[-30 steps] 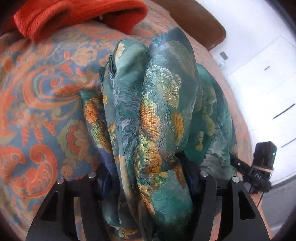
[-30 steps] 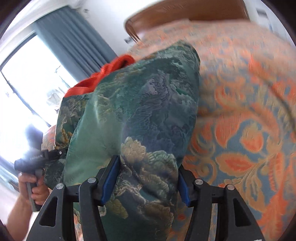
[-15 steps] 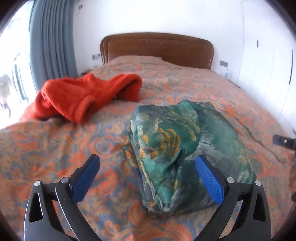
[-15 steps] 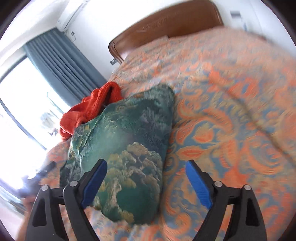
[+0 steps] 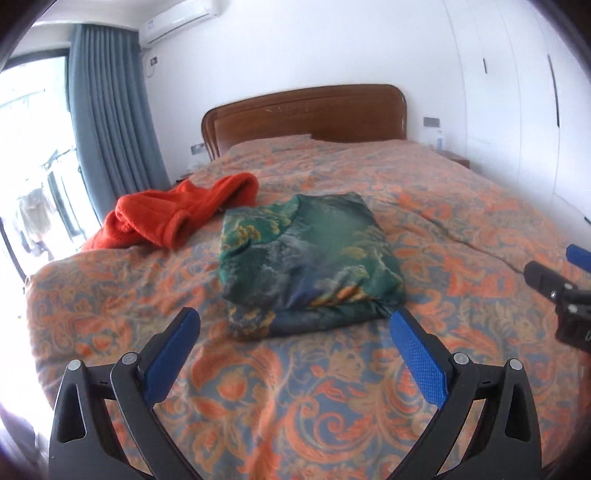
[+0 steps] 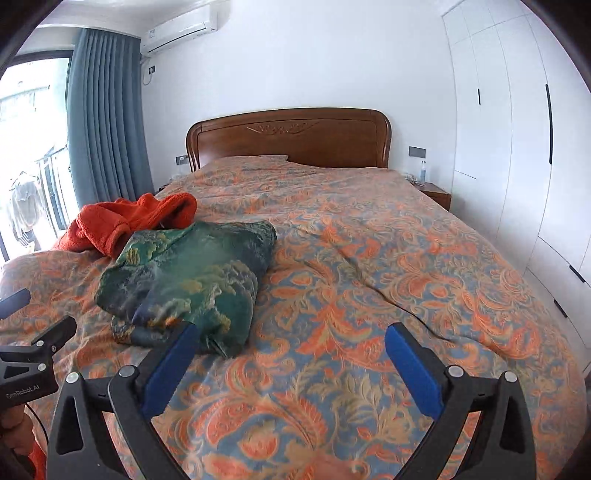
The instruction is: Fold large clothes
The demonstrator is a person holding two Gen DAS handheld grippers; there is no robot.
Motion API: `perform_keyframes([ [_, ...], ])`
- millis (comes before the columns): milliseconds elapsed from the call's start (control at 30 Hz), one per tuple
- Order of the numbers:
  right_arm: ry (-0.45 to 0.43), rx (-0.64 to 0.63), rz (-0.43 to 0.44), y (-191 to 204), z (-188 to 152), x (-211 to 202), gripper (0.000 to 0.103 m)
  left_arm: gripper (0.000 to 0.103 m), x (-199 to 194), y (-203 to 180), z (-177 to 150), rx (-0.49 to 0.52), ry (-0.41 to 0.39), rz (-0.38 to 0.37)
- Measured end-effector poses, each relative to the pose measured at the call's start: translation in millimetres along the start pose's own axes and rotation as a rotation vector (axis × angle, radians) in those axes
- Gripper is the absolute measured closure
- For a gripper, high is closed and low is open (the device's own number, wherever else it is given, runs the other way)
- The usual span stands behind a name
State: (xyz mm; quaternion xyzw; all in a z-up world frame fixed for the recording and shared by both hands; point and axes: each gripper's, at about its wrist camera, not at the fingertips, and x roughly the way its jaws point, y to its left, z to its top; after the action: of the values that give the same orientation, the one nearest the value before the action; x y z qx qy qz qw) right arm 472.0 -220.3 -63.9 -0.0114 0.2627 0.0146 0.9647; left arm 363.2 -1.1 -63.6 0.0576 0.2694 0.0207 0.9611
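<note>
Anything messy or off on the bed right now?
Only the orange fleece garment: it lies crumpled and unfolded near the bed's left edge, behind the green patterned garment, which sits folded in a neat bundle.

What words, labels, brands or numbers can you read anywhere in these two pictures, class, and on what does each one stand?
"GenRobot.AI": white letters on the black body of the left gripper, seen at the left edge of the right wrist view.
Blue mark on the air conditioner: too small and blurred to read.
Label on the small bottle on the bedside table: too small to read.
Nothing readable on the folded green garment, the orange garment or the bedspread.
</note>
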Motion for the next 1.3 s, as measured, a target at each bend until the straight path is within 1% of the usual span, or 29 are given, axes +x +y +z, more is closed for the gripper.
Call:
perform_keyframes([
  [67, 0.004, -0.01, -0.008, 0, -10, -12, 0.0, 0.0, -8, -7, -3, -0.005, 0.01, -0.006],
  [200, 0.055, -0.016, -0.043, 4, -25, -32, 0.0, 0.0, -24, -18, -11, -0.003, 0.041, -0.021],
  [333, 0.059, -0.065, -0.088, 13, -31, -48, 0.0, 0.0, -39, -23, -19, -0.005, 0.059, -0.032],
  [400, 0.066, -0.08, -0.095, 17, -35, -56, 0.0, 0.0, -43, -23, -21, -0.006, 0.073, -0.033],
  [500, 0.079, -0.084, -0.088, 23, -38, -64, 0.0, 0.0, -49, -21, -23, -0.025, 0.084, -0.044],
  [600, 0.075, -0.1, -0.08, 30, -39, -75, 0.0, 0.0, -54, -12, -24, -0.077, 0.098, -0.075],
  [667, 0.07, -0.111, -0.075, 35, -37, -83, 0.0, 0.0, -59, -7, -25, -0.1, 0.103, -0.081],
  [767, 0.069, -0.11, -0.064, 38, -34, -93, 0.0, 0.0, -67, -2, -25, -0.108, 0.1, -0.066],
  [933, 0.065, -0.114, -0.041, 46, -30, -111, 0.0, 0.0, -81, 9, -25, -0.133, 0.107, -0.065],
  [1033, 0.067, -0.12, -0.024, 52, -29, -120, 0.0, 0.0, -88, 13, -25, -0.136, 0.101, -0.042],
  [1133, 0.07, -0.12, -0.006, 56, -28, -124, 0.0, 0.0, -92, 16, -27, -0.144, 0.103, -0.025],
  [1300, 0.083, -0.128, -0.001, 62, -31, -125, 0.0, 0.0, -95, 20, -29, -0.153, 0.092, -0.014],
])
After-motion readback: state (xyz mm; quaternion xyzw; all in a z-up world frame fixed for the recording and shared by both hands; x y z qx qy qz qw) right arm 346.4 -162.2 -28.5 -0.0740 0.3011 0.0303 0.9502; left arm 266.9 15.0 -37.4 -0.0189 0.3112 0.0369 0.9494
